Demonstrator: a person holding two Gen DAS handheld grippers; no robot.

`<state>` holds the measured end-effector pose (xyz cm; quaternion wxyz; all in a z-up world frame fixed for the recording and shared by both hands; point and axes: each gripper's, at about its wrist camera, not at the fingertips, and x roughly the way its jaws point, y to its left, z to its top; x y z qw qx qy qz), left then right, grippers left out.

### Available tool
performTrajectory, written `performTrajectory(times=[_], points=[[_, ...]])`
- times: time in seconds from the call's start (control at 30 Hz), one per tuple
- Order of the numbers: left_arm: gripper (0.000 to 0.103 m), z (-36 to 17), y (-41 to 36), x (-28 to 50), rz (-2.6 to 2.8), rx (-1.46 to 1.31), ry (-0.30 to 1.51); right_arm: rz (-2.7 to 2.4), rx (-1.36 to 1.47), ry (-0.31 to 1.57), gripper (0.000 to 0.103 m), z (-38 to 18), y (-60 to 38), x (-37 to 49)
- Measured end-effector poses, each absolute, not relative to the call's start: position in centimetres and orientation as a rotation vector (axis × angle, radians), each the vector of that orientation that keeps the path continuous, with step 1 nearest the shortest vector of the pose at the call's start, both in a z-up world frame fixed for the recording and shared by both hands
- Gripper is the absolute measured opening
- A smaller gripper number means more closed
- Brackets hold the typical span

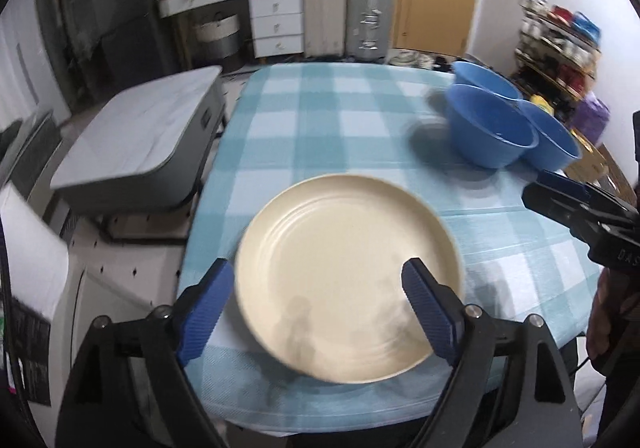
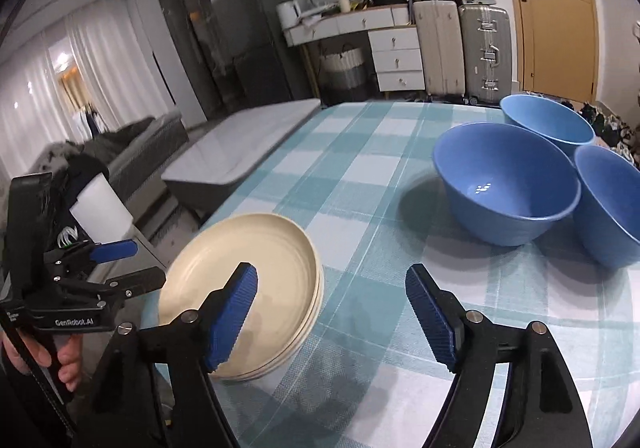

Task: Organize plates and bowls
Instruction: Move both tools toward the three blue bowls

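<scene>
Stacking cream plates (image 2: 256,288) (ridged, rims aligned) near blue bowls (image 2: 506,184).

bare cloth (image 2: 360,184) between plates (image 2: 256,288), bowls (image 2: 504,184)

Wooden door (image 2: 554,12), white drawers (image 2: 398,56), suitcases (image 2: 486,48), curtained window (image 2: 60,88)

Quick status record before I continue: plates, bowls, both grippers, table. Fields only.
plates: cream plates stacked at the table's near left edge
bowls: three blue bowls, clustered on the far right, upright, unstacked
left gripper: open, above the stack, holding nothing
right gripper: open, empty, over the cloth right of the plates
table: covered by a blue checked tablecloth
</scene>
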<state>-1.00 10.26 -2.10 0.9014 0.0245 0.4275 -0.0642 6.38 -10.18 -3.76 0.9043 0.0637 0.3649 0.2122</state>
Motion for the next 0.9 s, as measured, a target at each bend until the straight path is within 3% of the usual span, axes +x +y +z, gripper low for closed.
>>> performTrajectory(times=[0.13, 0.23, 0.43, 0.9], points=[[0.091, -1.3, 7.9, -0.6, -0.182, 0.072, 0.859, 0.402, 0.207, 0.647, 0.094, -2.6, -12.9, 4.6], [0.096, -1.3, 5.9, -0.1, -0.237, 0.087, 0.861, 0.393, 0.216, 0.594, 0.099, -1.9, -14.4, 3.3], [0.098, -2.3, 1.4, 2.0, -0.33, 0.142, 0.903, 0.366, 0.137, 0.519, 0.101, -1.4, -16.0, 1.0], [0.098, -3.8, -2.9, 4.5, -0.348, 0.12, 0.889, 0.318, 0.297, 0.479, 0.102, -2.9, -21.9, 1.7]])
